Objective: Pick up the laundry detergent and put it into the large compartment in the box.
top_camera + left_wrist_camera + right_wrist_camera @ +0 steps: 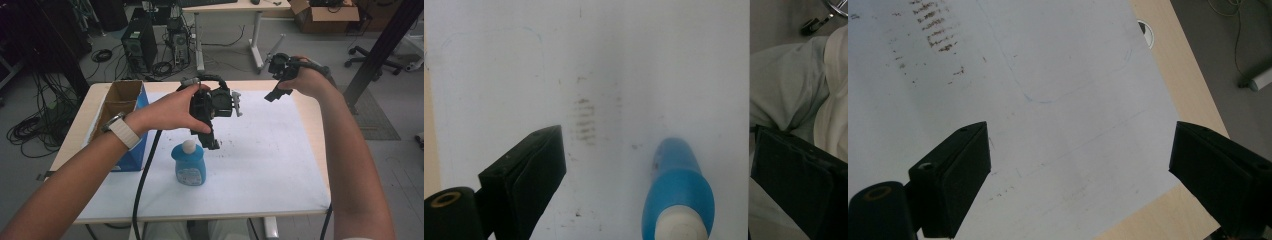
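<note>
Currently: approach step, nothing gripped yet. Left tongs hang w/ jaws wide, empty, tips just above and beside the white cap of the blue bottle. Bottle stands upright on the white sheet, nr the bench's front edge, left of centre; in left gripper view it sits between the jaws, off-centre. Right tongs wide, empty, raised over far right corner. Next move, as judged: centre left tongs over bottle, lower, close.

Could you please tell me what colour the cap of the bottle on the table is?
White, on a blue bottle; clearest in the high view.
</note>
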